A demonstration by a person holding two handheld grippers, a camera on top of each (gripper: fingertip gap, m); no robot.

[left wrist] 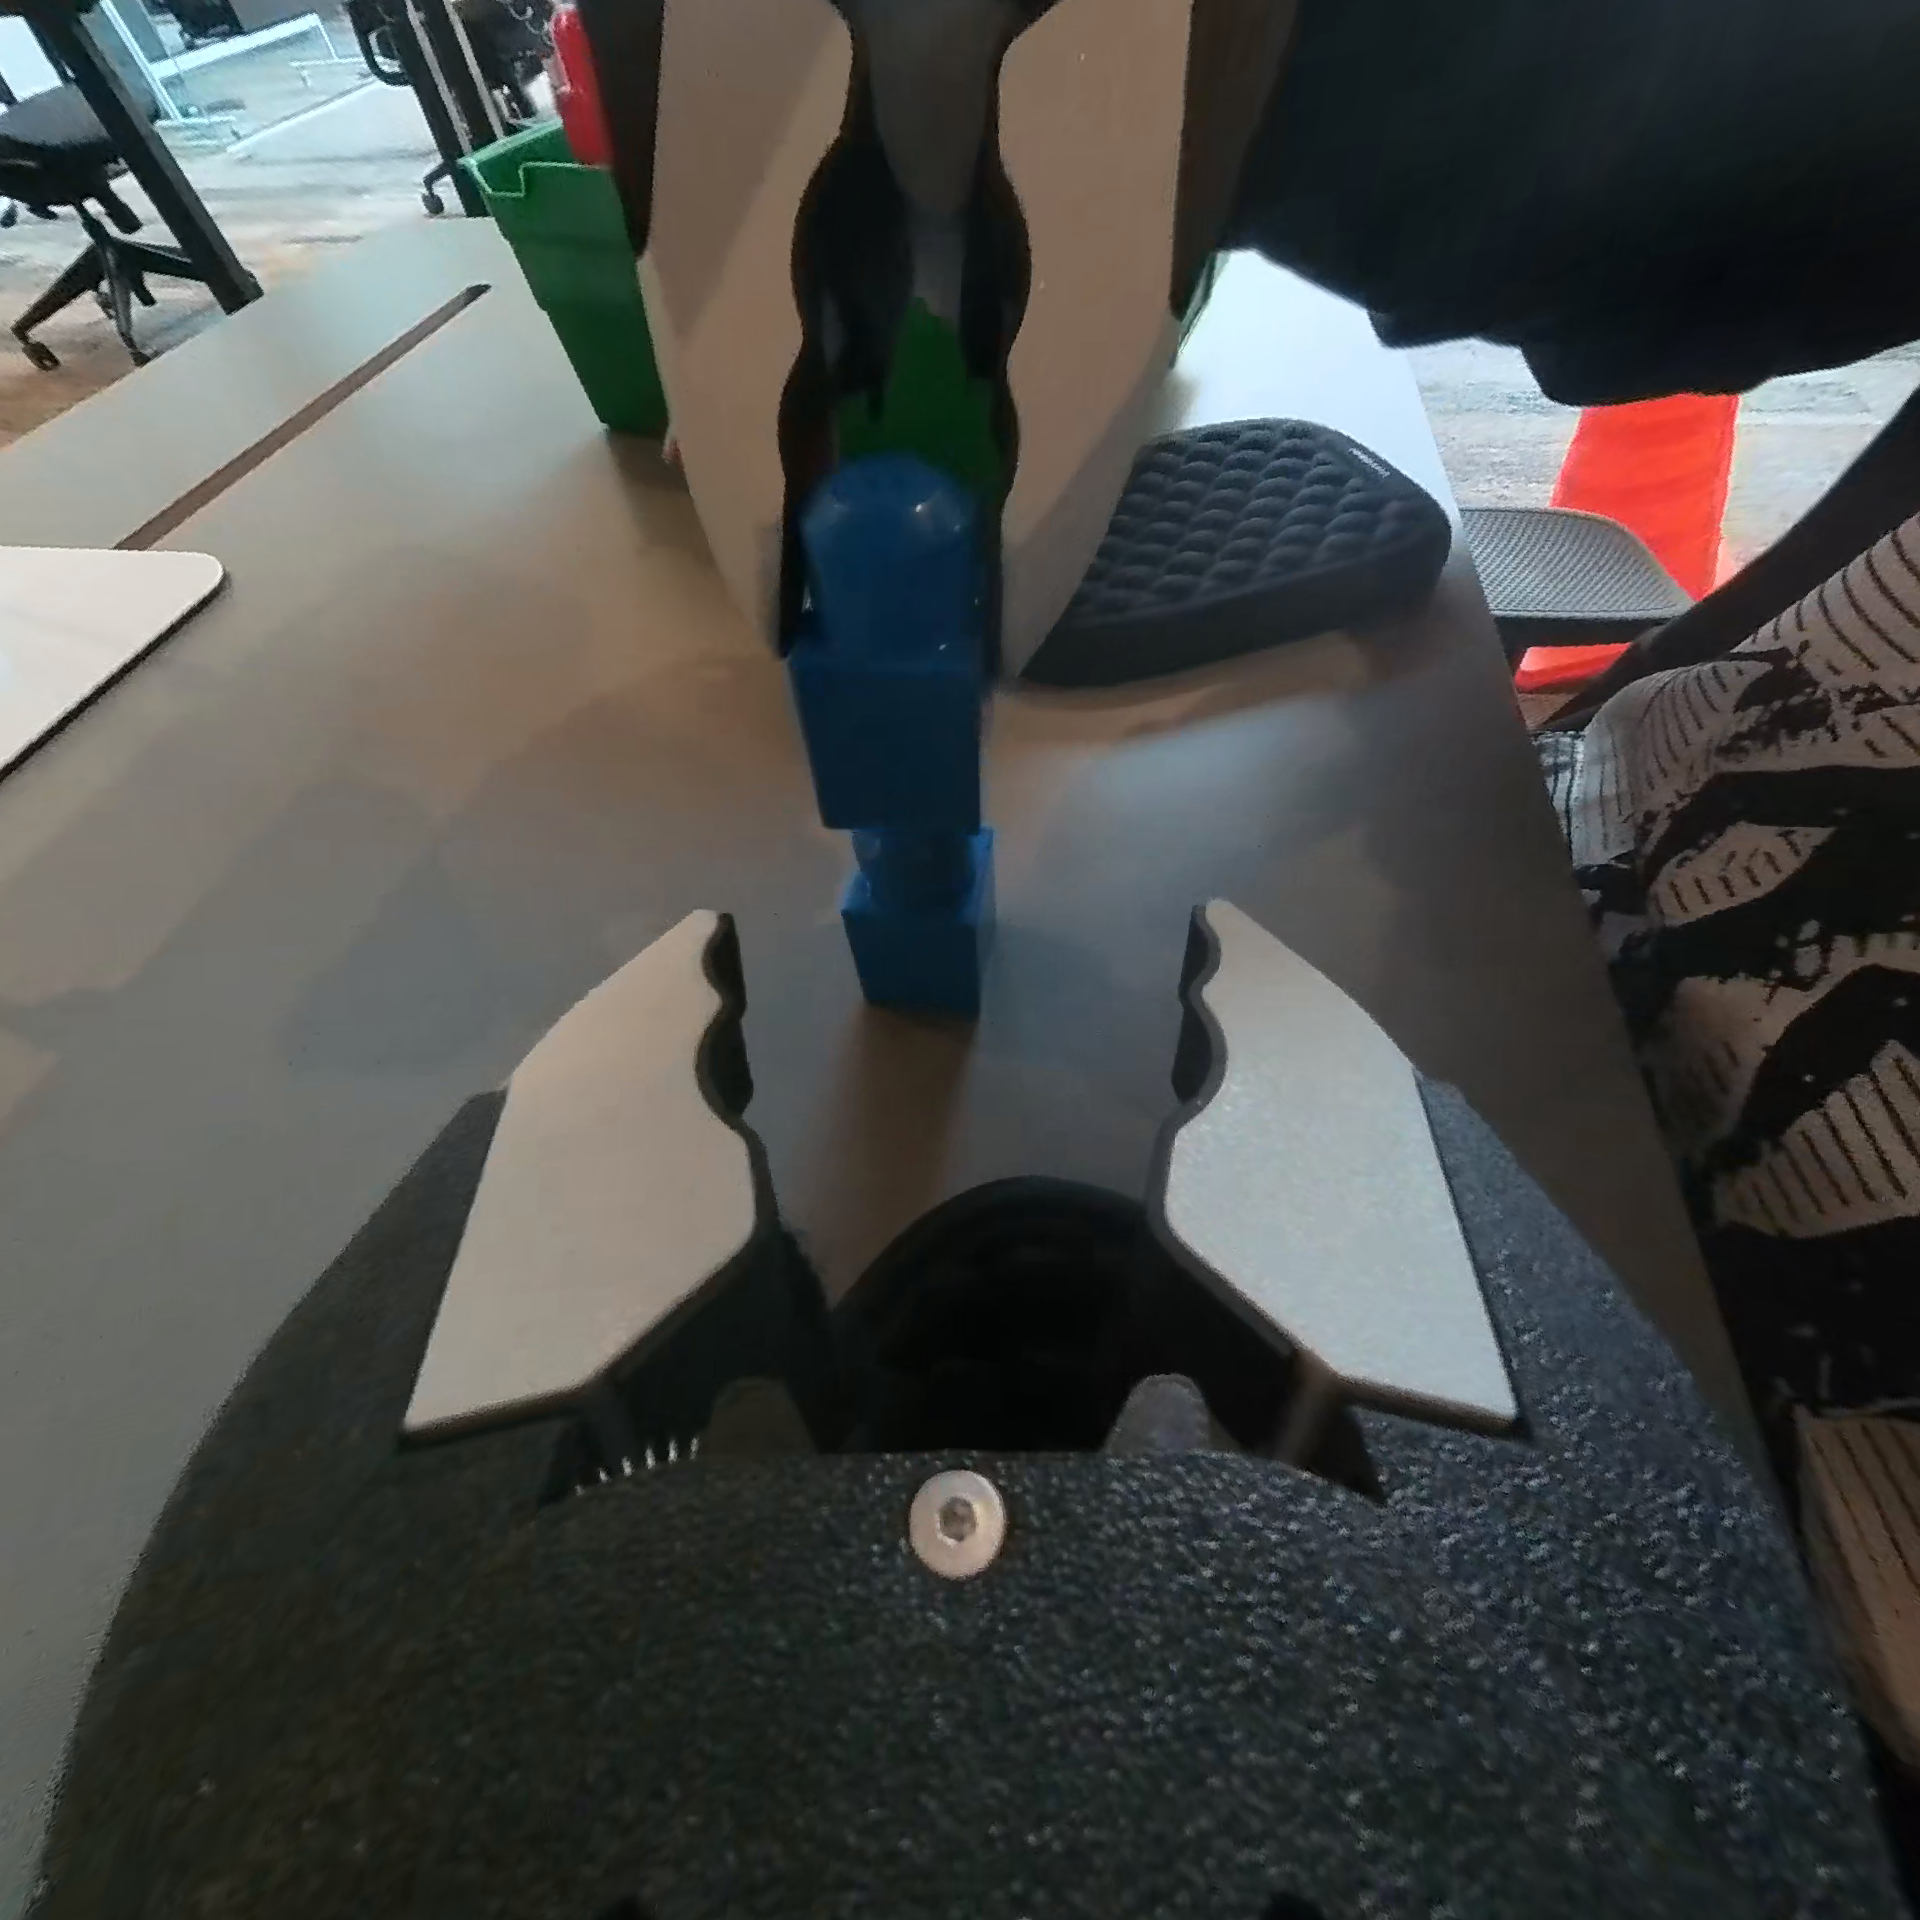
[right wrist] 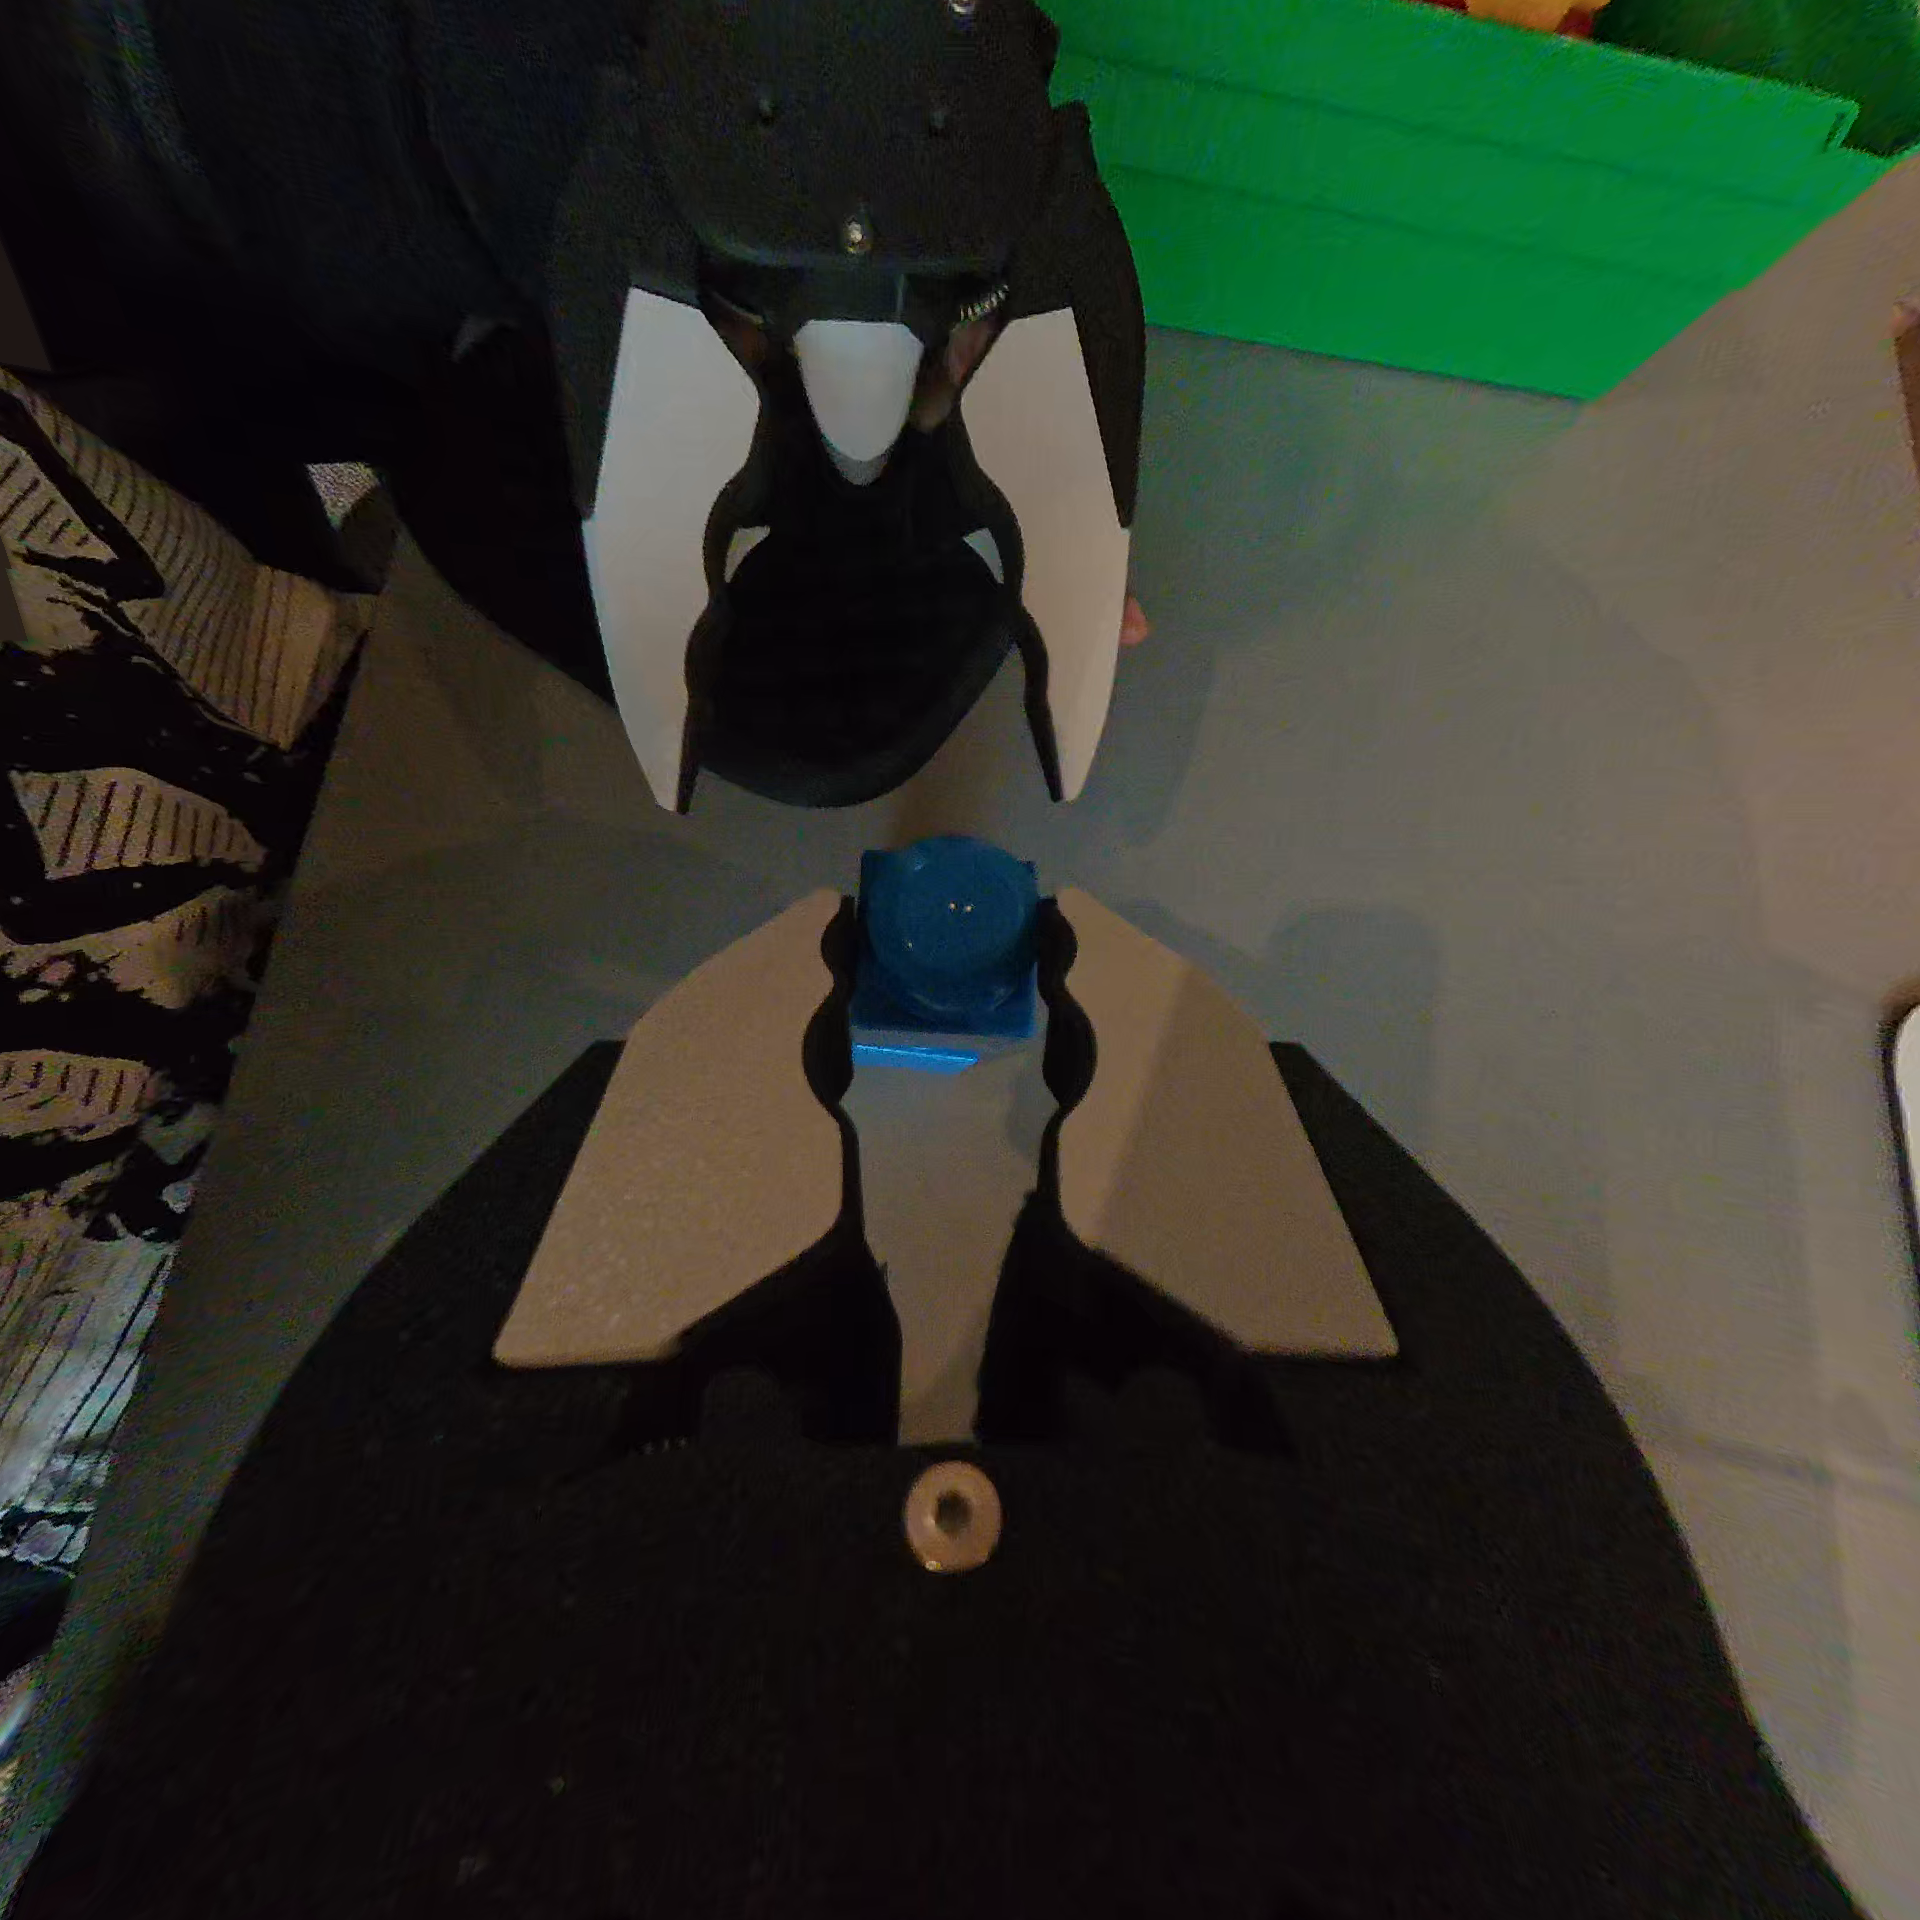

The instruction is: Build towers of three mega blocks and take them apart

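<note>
Left wrist view looks along the grey table (left wrist: pixel 416 727) at two blue blocks. The lower block (left wrist: pixel 914 951) stands on the table just ahead of the left gripper (left wrist: pixel 961 971), whose jaws are spread wide with nothing between them. The upper block (left wrist: pixel 896 665) hangs directly above it, pinched by the right gripper (left wrist: pixel 888 582) reaching down from overhead; whether the two blocks already touch, I can't tell.

From the right wrist view, the fingers (right wrist: pixel 748 997) sit tight against either side of that held block (right wrist: pixel 943 961), stud facing the camera. The stack's long axis is vertical, so I'd judge the next move is a straight push down, with the left gripper nearest to steady the base. A green bin (left wrist: pixel 582 270) stands well behind.
</note>
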